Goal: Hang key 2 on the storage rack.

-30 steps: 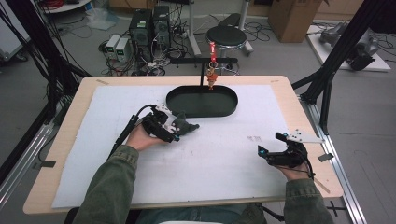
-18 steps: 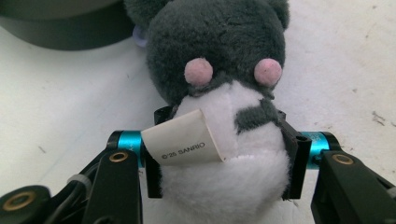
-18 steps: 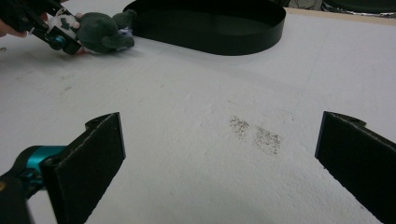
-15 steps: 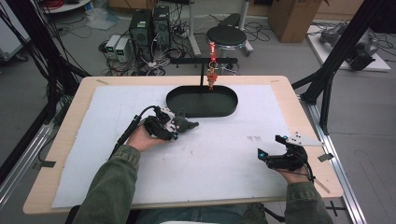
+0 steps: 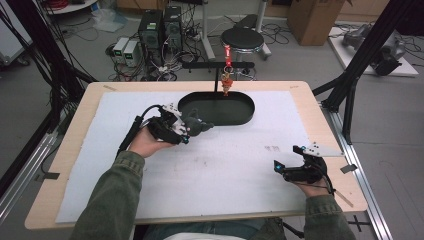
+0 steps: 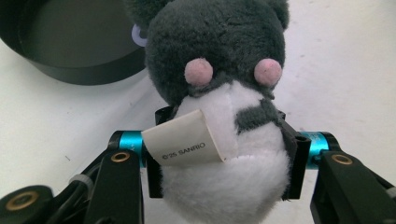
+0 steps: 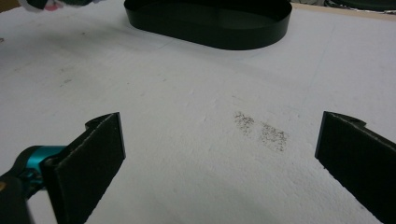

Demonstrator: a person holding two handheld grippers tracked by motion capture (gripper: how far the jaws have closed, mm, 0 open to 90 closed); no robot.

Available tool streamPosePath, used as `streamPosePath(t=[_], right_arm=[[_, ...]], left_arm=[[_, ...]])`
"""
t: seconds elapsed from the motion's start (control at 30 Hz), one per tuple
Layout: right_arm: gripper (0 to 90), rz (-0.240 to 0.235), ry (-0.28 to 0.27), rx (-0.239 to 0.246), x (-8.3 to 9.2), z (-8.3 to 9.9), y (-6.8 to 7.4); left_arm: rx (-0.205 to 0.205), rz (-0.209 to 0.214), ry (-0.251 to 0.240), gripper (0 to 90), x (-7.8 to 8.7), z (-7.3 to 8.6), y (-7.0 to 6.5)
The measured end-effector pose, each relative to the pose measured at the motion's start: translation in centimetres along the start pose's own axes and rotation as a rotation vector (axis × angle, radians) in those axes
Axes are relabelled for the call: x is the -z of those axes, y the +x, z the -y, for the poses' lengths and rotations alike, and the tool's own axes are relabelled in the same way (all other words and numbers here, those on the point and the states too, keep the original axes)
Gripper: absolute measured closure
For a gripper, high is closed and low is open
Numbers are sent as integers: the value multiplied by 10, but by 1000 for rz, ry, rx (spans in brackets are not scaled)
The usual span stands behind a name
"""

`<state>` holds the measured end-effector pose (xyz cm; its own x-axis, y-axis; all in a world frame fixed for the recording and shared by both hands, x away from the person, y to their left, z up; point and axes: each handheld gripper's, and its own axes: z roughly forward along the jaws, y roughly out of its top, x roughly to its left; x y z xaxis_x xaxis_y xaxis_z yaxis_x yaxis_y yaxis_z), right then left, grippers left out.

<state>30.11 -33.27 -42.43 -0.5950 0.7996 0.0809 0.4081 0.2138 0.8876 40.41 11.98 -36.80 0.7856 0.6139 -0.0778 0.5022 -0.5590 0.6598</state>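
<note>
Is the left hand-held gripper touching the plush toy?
Touching. In the left gripper view both black pads of the left hand-held gripper press into the white belly of the plush toy, one on each side.

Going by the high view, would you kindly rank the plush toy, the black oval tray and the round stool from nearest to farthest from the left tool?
1. Plush toy, clamped in the left tool.
2. Black oval tray, just beyond.
3. Round stool, on the floor past the table.

You get even, soft light from overhead; the white mat [image 5: 200, 170] reads bright without glare. Shadows stay faint, the darkest hugging the black tray [image 7: 210, 23]. The high view is slightly soft. Up close, your plush toy [image 6: 219, 93] is sharp; the near jaws blur.
</note>
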Motion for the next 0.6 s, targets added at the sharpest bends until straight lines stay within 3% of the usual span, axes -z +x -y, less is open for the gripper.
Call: streamPosePath(t=[0.13,0.23,0.4,0.6], right_arm=[[5,-8,4,3,-2,0,0],[5,-8,1,5,-3,0,0],[5,-11,-3,13,-3,0,-2],[5,-14,-4,9,-1,0,-1]], left_arm=[[-2,4,-3,496,11,-6,2],[-11,-25,-19,496,18,-12,3],[-73,-57,-23,497,24,-23,2],[-147,-49,-51,496,29,-42,0]])
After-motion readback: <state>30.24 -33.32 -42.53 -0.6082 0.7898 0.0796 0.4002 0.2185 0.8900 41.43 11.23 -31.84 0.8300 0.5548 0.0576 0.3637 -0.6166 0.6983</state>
